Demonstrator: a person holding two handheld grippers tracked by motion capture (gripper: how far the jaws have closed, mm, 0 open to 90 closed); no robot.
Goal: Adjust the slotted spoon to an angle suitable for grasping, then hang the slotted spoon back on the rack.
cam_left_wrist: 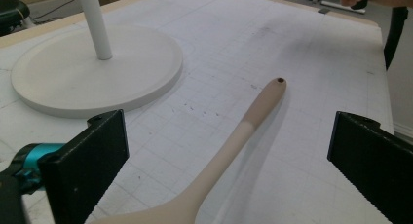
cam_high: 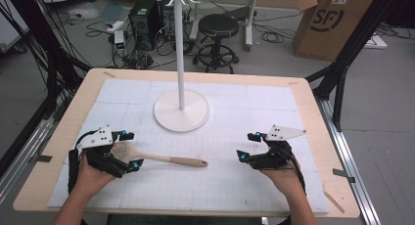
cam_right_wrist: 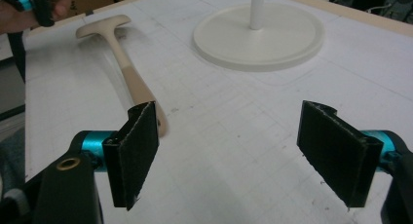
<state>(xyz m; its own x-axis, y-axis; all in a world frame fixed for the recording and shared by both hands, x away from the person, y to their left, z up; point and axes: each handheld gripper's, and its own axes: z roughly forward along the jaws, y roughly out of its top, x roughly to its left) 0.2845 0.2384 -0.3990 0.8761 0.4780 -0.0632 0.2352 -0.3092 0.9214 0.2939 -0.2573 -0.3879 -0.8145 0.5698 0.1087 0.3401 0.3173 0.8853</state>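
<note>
High view: wooden spoon (cam_high: 161,158) lies flat on the white mat (cam_high: 230,186) covering the counter (cam_high: 78,95), bowl end at the left, handle running right toward the middle. Left gripper (cam_high: 128,150) sits over the bowl end, fingers spread wide to either side of it, not closed on anything. Right gripper (cam_high: 248,147) is well apart on the right side, fingers also spread, nothing between them. White stand (cam_high: 181,110) with hooks on top sits behind the spoon, mid-counter; nothing visibly hangs on it. Left gripper view: spoon handle (cam_left_wrist: 243,129) runs up between the two black fingers (cam_left_wrist: 92,160), clear gaps on both sides, so no contact yet; hole at the handle tip is visible; stand base (cam_left_wrist: 73,83) up left. Right gripper view: fingers (cam_right_wrist: 139,146) wide open over bare mat, spoon (cam_right_wrist: 124,70) lies ahead to the left, its handle end just behind the left finger, whether touching I cannot tell; the other hand (cam_right_wrist: 29,14) is at the top left by the spoon bowl. Judgement: barely begun. Spoon is still down on the counter, ungrasped. Left looks lined up for a pick; closing, lifting and, likely, hooking it on the stand by the handle hole are all left to do.
</note>
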